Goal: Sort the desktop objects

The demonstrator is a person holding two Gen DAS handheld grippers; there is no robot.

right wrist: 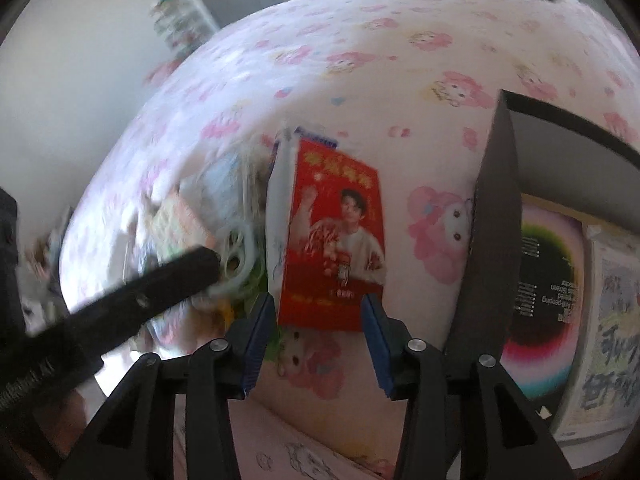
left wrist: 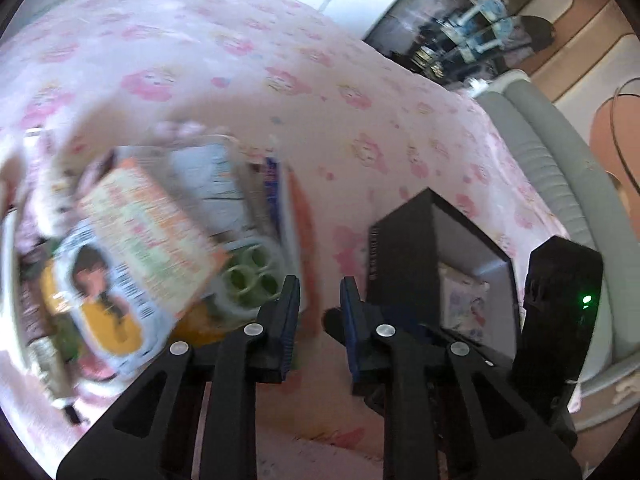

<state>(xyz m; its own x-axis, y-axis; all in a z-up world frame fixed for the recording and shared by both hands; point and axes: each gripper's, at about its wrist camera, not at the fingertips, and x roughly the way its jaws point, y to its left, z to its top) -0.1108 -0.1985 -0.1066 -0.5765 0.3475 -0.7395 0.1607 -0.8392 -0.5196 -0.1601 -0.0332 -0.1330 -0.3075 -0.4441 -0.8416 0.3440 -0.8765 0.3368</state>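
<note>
- Left gripper (left wrist: 320,292), in the left wrist view, reaches up from the bottom edge with its jaws a narrow gap apart; nothing sits between the blue-edged pads, only pink cartoon-print cloth (left wrist: 248,80) shows through the gap, so it is released.
- At about 9 o'clock from those fingertips lies a blurred heap of desktop objects: an orange-and-green packet (left wrist: 148,232) on top, a card with a yellow-dressed figure (left wrist: 104,300) below it, and a green ring-shaped piece (left wrist: 250,280) just beside the left finger.
- A tall carton's orange edge (left wrist: 300,216) rises at 11 o'clock from the fingertips, next to the heap.
- At 3 o'clock stands an open black box (left wrist: 404,256), touching or just behind the right finger; a pale printed sheet shows inside it.
- Right gripper (right wrist: 318,312), in the right wrist view, has its jaws spread either side of the lower end of a red carton (right wrist: 332,236) printed with a person in white; the pads look close to the carton's bottom corners, but I cannot tell whether they press on it.
- The carton stands on the cloth at 12 o'clock from the fingertips, with the blurred heap (right wrist: 192,220) at 10 o'clock.
- The other gripper's black finger (right wrist: 160,284) crosses in from 9 o'clock, its tip at the heap.
- The black box wall (right wrist: 496,240) stands at 3 o'clock, with a rainbow-ringed sheet (right wrist: 548,280) inside.
</note>
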